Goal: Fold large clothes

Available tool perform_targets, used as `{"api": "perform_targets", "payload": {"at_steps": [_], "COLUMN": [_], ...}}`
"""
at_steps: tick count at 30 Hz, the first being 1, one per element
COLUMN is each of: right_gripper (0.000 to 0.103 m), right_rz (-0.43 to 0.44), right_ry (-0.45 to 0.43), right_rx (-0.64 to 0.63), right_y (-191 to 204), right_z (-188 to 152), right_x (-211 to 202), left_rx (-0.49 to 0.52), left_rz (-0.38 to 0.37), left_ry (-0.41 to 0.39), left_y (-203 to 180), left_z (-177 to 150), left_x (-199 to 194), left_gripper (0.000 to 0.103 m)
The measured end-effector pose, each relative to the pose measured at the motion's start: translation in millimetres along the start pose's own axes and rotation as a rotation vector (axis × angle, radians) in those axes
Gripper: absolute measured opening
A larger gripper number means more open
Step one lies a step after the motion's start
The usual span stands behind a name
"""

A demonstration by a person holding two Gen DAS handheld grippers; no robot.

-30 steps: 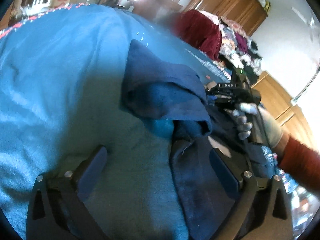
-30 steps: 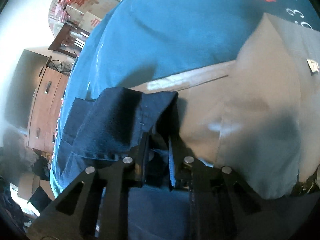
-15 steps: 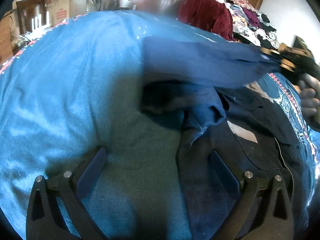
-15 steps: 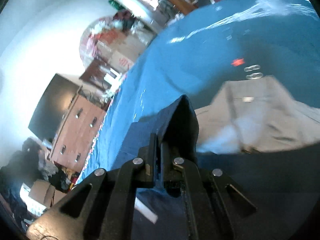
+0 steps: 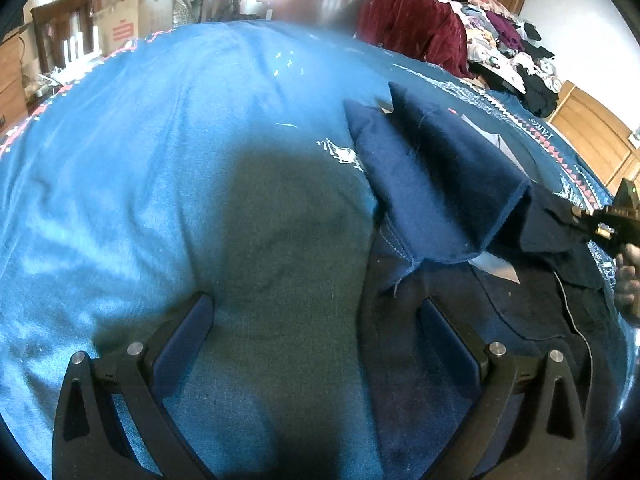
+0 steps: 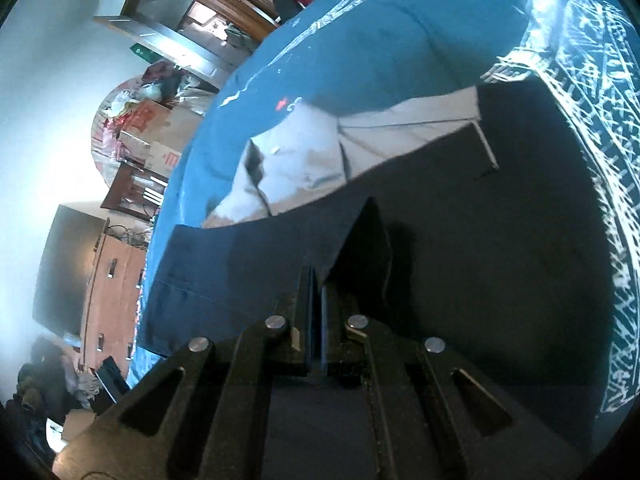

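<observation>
A large dark navy garment [image 5: 440,184] lies on the blue bed cover [image 5: 160,160], partly folded over itself with one flap raised. My left gripper [image 5: 316,340] is open low over the cover, its right finger [image 5: 448,336] over the garment's near edge, nothing held. In the left wrist view my right gripper [image 5: 612,216] is at the far right edge with a hand [image 5: 628,272] below it. My right gripper [image 6: 316,280] is shut on a raised fold of the navy garment [image 6: 500,260]. A pale grey cloth part [image 6: 320,160] shows beyond the dark fabric.
Cardboard boxes [image 5: 132,20] and a wooden chair [image 5: 60,32] stand past the bed's far left edge. A dark red cloth [image 5: 412,28] and a heap of clothes [image 5: 512,52] lie at the back right. A wooden drawer cabinet [image 6: 112,300] stands beside the bed.
My right gripper has drawn the navy fold away to the right, and the garment now lies more spread out. My left gripper has stayed open, its view now tilted up towards the room.
</observation>
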State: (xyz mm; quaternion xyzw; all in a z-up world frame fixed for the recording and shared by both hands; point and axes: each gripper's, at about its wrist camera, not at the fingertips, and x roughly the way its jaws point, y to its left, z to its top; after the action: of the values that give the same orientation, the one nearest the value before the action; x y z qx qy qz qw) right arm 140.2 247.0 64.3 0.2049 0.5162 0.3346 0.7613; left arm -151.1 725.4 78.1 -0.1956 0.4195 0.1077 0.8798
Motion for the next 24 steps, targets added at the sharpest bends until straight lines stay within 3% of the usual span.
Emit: {"api": "perform_targets", "payload": {"at_steps": [6,15,18,21,24], "right_gripper": [0.002,0.003,0.003,0.002,0.005], "right_rz": [-0.049,-0.209,-0.251,-0.243,-0.26], "right_ry": [-0.128,-0.028,-0.059,-0.096,-0.119], "right_rx": [0.027,-0.039,-0.08,-0.073,-0.056], "right_y": [-18,-40,-37,-39,-47], "right_z": [3,0,-6,-10,-10], "right_x": [-41,-27,-44,-61,-70], "left_rx": [0.003,0.01,0.009,-0.023,-0.082], "left_rz": [0.005,0.011,0.025,0.102,0.073], "left_ry": [0.001,0.015,0.018,-0.014,0.005], "left_y": [-1,0,2,15,30], "left_z": [1,2,4,0,-6], "left_x": [0,1,-8,-22,-20], "left_gripper": [0.103,0.103,0.103,0.103,0.103]}}
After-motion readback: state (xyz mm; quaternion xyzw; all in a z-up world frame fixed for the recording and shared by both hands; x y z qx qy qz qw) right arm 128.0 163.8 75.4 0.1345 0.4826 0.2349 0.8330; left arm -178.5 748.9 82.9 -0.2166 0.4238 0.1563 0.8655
